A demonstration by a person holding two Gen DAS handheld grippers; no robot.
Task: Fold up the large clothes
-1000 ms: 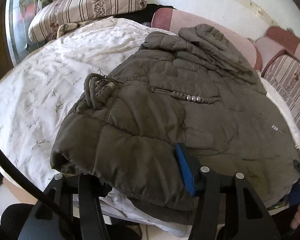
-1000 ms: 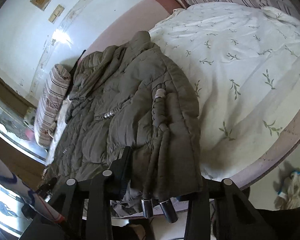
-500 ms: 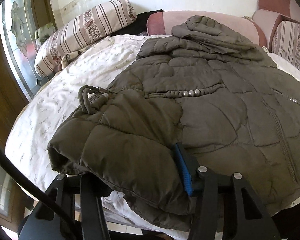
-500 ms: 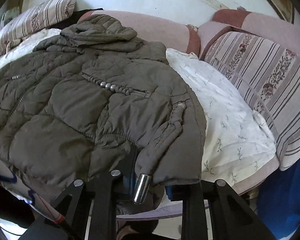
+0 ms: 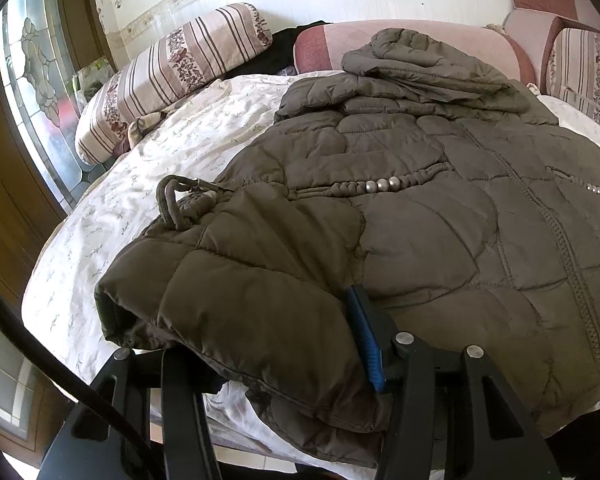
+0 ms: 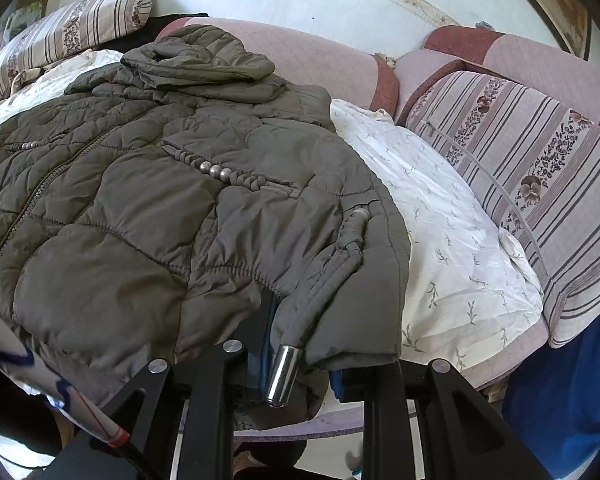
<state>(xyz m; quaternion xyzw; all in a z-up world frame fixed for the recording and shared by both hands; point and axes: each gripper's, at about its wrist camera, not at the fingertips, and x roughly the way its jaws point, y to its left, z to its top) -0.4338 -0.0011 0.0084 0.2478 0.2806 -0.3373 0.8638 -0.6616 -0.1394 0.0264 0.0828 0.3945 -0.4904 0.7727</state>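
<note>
An olive quilted puffer jacket (image 5: 440, 208) lies front up on a white floral sheet (image 5: 140, 184), hood toward the far wall; it also fills the right wrist view (image 6: 140, 208). My left gripper (image 5: 276, 344) is shut on the jacket's left sleeve cuff (image 5: 228, 304), which is folded in over the body; only its blue right pad shows. My right gripper (image 6: 300, 344) is shut on the right sleeve cuff (image 6: 352, 312), also folded in. A drawcord with a metal tip (image 6: 284, 376) hangs between its fingers.
Striped bolster pillows lie at the far left (image 5: 172, 76) and along the right (image 6: 540, 168). Pink sofa back cushions (image 6: 320, 64) run behind the hood. A stained-glass door (image 5: 32, 92) stands at the left. The bed's near edge is right under both grippers.
Both grippers have swung round with the cuffs in hold, from skewed views to facing the far wall squarely. The jacket now looks flatter and centred.
</note>
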